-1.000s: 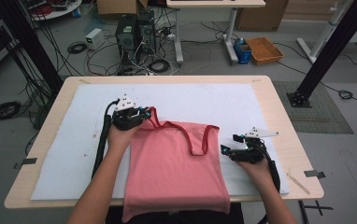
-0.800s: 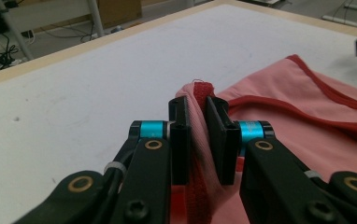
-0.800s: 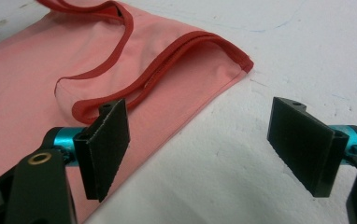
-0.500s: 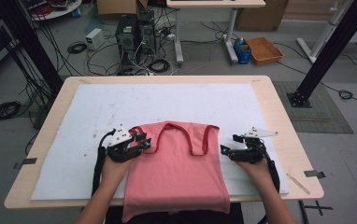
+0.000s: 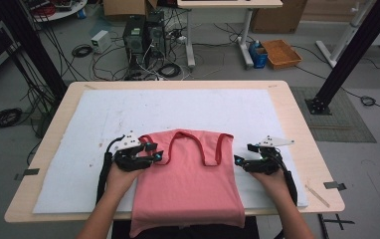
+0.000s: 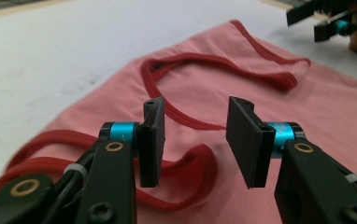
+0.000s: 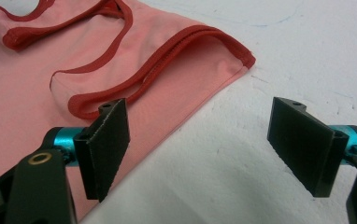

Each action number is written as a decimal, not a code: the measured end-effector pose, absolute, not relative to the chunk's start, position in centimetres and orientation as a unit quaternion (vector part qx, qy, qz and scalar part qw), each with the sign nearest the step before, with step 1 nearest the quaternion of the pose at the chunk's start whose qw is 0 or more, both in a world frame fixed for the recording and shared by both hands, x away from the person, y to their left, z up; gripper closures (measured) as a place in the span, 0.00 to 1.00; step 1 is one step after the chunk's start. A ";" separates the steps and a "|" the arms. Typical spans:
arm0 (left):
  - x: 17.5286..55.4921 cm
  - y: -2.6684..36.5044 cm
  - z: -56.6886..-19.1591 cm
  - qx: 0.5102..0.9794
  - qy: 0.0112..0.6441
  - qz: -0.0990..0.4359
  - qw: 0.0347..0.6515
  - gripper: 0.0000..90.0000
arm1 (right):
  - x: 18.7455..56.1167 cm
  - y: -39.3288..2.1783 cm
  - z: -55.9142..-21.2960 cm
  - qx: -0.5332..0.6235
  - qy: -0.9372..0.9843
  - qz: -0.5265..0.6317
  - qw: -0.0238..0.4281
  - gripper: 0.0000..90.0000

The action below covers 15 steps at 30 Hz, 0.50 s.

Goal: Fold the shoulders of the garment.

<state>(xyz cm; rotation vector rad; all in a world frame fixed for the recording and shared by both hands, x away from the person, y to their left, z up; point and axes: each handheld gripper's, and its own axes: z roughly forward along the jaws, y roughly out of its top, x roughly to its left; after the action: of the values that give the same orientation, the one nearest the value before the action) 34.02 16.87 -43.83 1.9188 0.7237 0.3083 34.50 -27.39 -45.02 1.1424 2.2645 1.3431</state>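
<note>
We see wooden table [image 5: 297, 149] carrying white mat [image 5: 103, 124]. On mat, near edge toward person, pink tank top [image 5: 188, 184] lies flat, darker red binding on straps, hem hanging over table edge. Our left gripper [image 5: 154, 153] at its left shoulder: jaws just opening, part open, holding nothing, strap beneath. Right gripper [image 5: 238, 161] beside right edge, wide open, empty.

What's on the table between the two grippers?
The pink top lies between the left gripper and the right gripper, as the high view shows.
</note>
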 end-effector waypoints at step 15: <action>32.8 17.9 -44.2 0.822 0.276 0.122 0.483 0.92 | 34.6 -27.5 -45.0 0.396 0.781 0.466 0.131 0.23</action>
<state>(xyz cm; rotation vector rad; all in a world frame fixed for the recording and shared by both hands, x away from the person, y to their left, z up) 32.83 17.92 -44.19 2.0040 0.6715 0.2963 34.55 -27.48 -45.02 1.1505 2.2673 1.3521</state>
